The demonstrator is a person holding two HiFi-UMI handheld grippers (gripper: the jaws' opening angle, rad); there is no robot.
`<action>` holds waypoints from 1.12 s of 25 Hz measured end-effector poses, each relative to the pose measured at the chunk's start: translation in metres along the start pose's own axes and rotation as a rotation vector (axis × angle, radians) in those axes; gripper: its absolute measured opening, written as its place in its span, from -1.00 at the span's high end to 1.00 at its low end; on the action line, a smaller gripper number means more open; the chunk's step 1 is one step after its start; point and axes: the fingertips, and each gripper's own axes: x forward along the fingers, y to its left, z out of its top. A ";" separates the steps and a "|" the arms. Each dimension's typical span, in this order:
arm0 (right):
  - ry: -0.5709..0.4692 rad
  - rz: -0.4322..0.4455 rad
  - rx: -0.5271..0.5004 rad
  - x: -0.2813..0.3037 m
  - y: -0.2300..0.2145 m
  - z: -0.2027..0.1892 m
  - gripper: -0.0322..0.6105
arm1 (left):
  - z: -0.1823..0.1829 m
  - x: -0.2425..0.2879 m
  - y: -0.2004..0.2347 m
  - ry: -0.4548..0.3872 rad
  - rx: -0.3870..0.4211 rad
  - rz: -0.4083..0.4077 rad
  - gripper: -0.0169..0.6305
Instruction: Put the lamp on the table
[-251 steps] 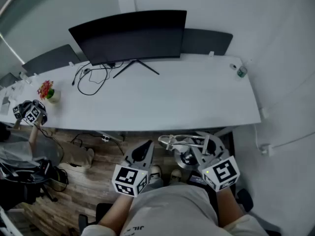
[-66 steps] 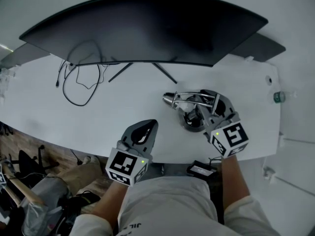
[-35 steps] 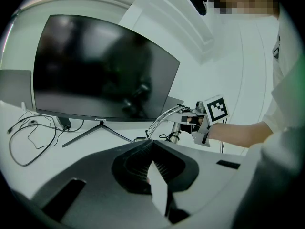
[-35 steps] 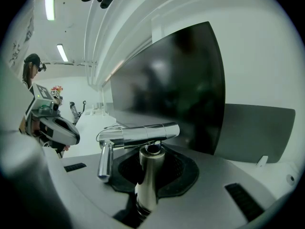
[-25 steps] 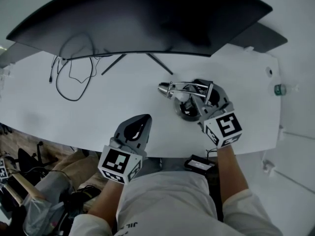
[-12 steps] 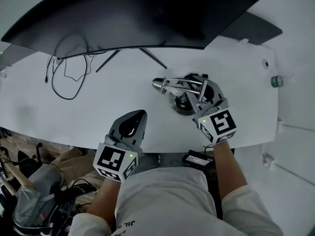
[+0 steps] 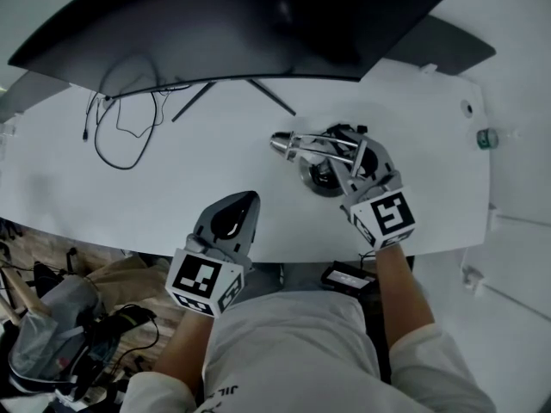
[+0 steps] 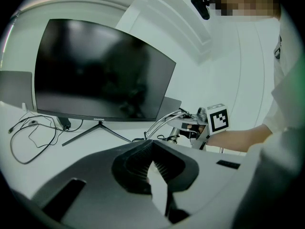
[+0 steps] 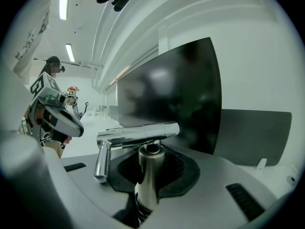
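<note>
The lamp (image 7: 314, 149) is a chrome desk lamp with a folded arm and a round dark base (image 7: 320, 179). It is over the right part of the white table (image 7: 172, 196). My right gripper (image 7: 346, 149) is shut on its upright post. In the right gripper view the post (image 9: 148, 171) stands between the jaws, and the chrome arm (image 9: 138, 133) lies across above them. I cannot tell whether the base touches the table. My left gripper (image 7: 241, 200) is shut and holds nothing. It hovers at the table's front edge, left of the lamp, with its pads (image 8: 143, 166) together.
A wide dark monitor (image 7: 232, 24) on a thin-legged stand spans the back of the table. A black cable (image 7: 120, 127) loops at the back left. A small bottle (image 7: 487, 138) sits at the far right edge. A black adapter (image 7: 344, 276) hangs below the front edge.
Ten seconds ago the lamp was held below the table's front edge; it is now over the table. In the last second it and both grippers have barely shifted.
</note>
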 end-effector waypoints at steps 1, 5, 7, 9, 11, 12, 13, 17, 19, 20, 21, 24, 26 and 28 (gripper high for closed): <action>-0.009 -0.001 -0.001 -0.002 0.000 -0.001 0.68 | -0.001 -0.001 -0.002 -0.002 0.003 0.001 0.94; -0.014 -0.003 -0.011 -0.005 0.002 -0.002 0.68 | -0.002 -0.003 -0.004 0.000 0.009 0.000 0.94; -0.024 -0.003 -0.007 -0.006 0.001 -0.003 0.67 | -0.005 -0.004 -0.006 -0.001 0.015 0.001 0.94; -0.037 -0.002 -0.002 -0.007 -0.001 -0.005 0.67 | -0.008 -0.003 -0.007 -0.003 0.020 0.004 0.94; -0.043 -0.002 0.004 -0.006 -0.002 -0.005 0.67 | -0.009 -0.004 -0.007 -0.001 0.020 0.005 0.94; -0.045 -0.002 0.007 -0.007 -0.001 -0.004 0.67 | -0.008 -0.005 -0.008 0.001 0.019 0.004 0.94; -0.046 -0.003 0.008 -0.008 -0.001 -0.004 0.66 | -0.008 -0.006 -0.010 0.001 0.018 0.002 0.94; -0.044 -0.016 0.013 -0.008 0.000 -0.003 0.66 | -0.006 -0.009 -0.012 0.009 0.023 -0.005 0.94; -0.044 -0.027 0.022 -0.006 0.000 -0.002 0.66 | -0.003 -0.012 -0.010 0.015 0.023 -0.007 0.94; -0.044 -0.030 0.023 -0.006 0.000 -0.002 0.66 | -0.003 -0.012 -0.010 0.014 0.023 -0.008 0.94; -0.044 -0.030 0.020 -0.005 0.000 -0.001 0.66 | -0.004 -0.013 -0.009 0.012 0.024 -0.009 0.94; -0.036 -0.029 0.025 -0.005 0.000 -0.001 0.66 | -0.003 -0.015 -0.010 0.016 0.023 -0.006 0.94; -0.030 -0.031 0.036 -0.004 -0.001 -0.003 0.66 | -0.004 -0.015 -0.010 0.021 0.020 -0.005 0.94; -0.021 -0.040 0.034 -0.004 -0.003 -0.005 0.59 | -0.006 -0.015 -0.011 0.020 0.020 -0.008 0.94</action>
